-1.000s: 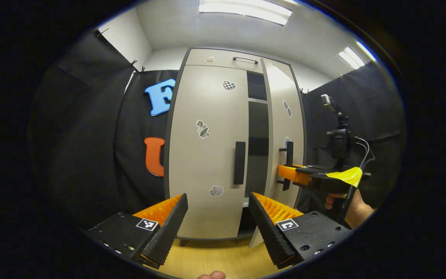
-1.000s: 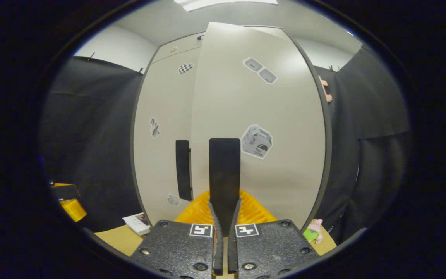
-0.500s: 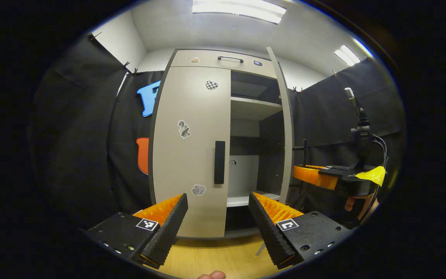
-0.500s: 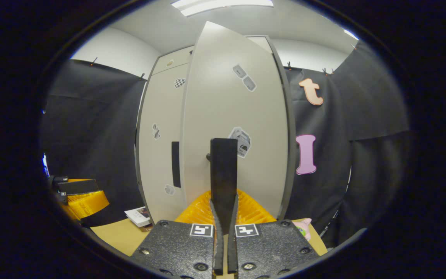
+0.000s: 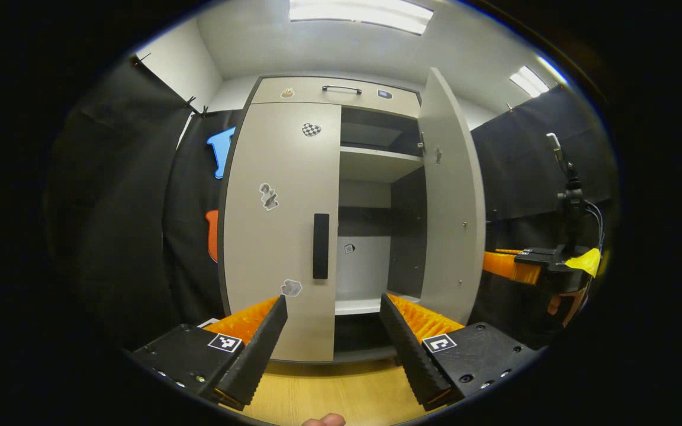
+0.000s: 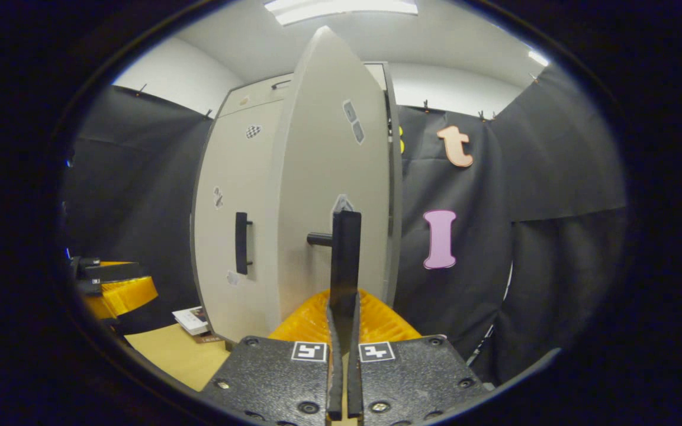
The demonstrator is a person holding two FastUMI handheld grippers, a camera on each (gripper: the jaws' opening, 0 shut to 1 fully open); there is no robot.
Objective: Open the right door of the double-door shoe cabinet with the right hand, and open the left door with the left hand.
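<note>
The beige shoe cabinet (image 5: 329, 94) stands ahead in the left gripper view. Its right door (image 5: 450, 201) is swung wide, baring shelves (image 5: 376, 163) inside. The left door (image 5: 279, 236) is closed, with a black vertical handle (image 5: 320, 245). My left gripper (image 5: 332, 337) is open, held short of that handle with nothing between its fingers. In the right gripper view my right gripper (image 6: 344, 307) is shut on the right door's black handle (image 6: 346, 254), the door (image 6: 329, 195) seen nearly edge-on. The right gripper (image 5: 510, 266) also shows at the far right of the left gripper view.
A wooden floor (image 5: 329, 393) lies below the cabinet. A booklet (image 6: 193, 319) lies on the floor by the cabinet's left side. Black cloth walls close in on both sides. A person's hand (image 5: 563, 302) holds the right gripper.
The right door has swung from slightly ajar to wide open, pulled by the right gripper, which moved right. The left gripper stayed open in front of the closed left door.
</note>
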